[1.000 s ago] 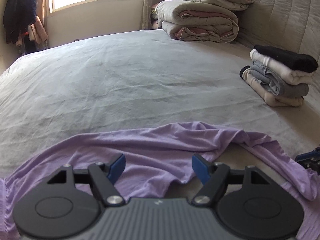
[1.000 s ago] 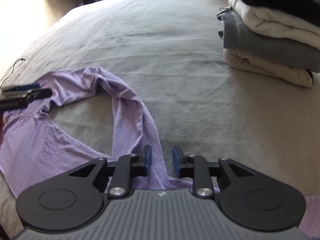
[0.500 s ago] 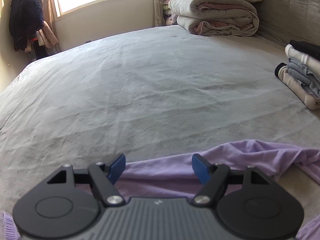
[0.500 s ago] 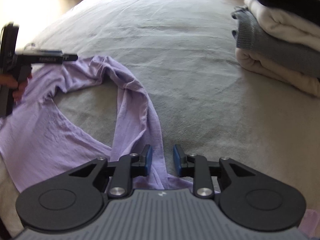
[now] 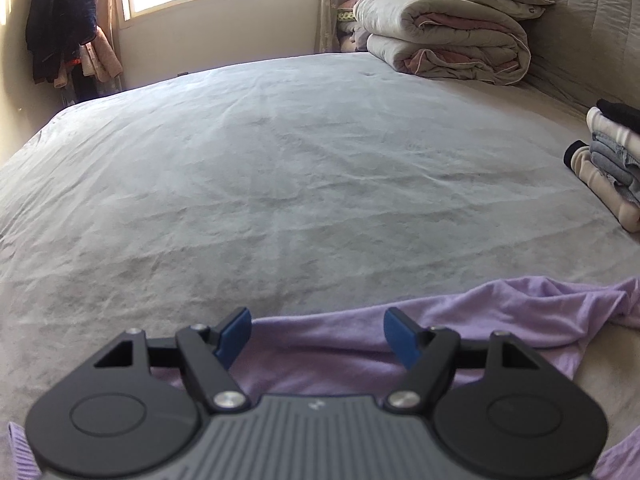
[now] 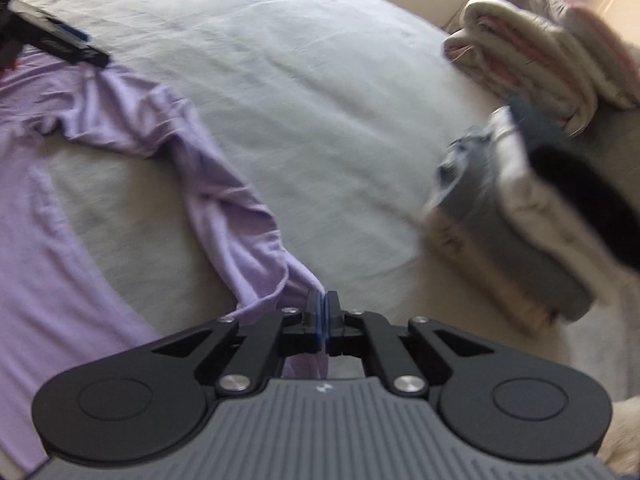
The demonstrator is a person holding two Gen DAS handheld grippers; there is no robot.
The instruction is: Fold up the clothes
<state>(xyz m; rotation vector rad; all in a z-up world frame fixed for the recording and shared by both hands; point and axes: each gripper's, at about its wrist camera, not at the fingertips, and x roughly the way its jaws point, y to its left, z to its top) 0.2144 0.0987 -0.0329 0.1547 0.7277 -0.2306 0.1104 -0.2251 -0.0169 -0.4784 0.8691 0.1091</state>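
Right gripper (image 6: 322, 312) pinches the lilac shirt's sleeve (image 6: 236, 216) — sleeve runs away leftward. Left gripper (image 5: 317, 334) gapes, empty, over the shirt's edge (image 5: 460, 320).

The lilac garment (image 5: 352, 344) is thin, soft, matt knit cloth, creased along the near edge of the bed (image 5: 280, 184), whose cover is matt grey fabric with a faint nap and fine wrinkles. Both grippers, the left gripper (image 5: 318, 338) and the right gripper (image 6: 322, 312), have matt black plastic arms, ribbed grey bodies, shiny metal pivot screws and smooth blue pads. The folded stack (image 6: 520, 216) near the bed's right edge looks like thick knit and fleece, though blur hides its texture.
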